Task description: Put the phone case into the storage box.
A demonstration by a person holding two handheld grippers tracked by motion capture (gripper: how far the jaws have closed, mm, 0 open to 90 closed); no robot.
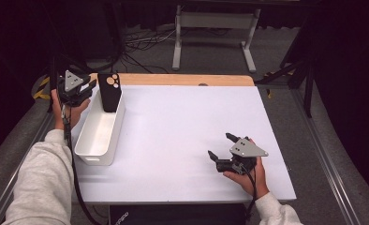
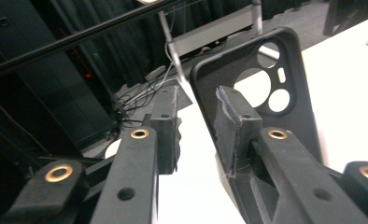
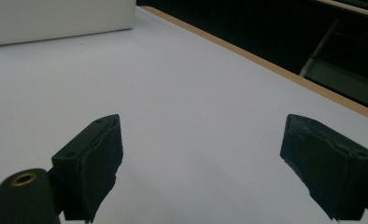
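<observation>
The black phone case stands propped in the far end of the white bin, just released by the slightly parted left gripper, which should next back away, while the right gripper rests spread, empty.

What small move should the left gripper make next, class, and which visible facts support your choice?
Probably draw the left gripper back from the phone case. The case already stands in the far end of the white bin, leaning on its wall, and the jaws are parted with a gap between them, so nothing is left to hold.
</observation>
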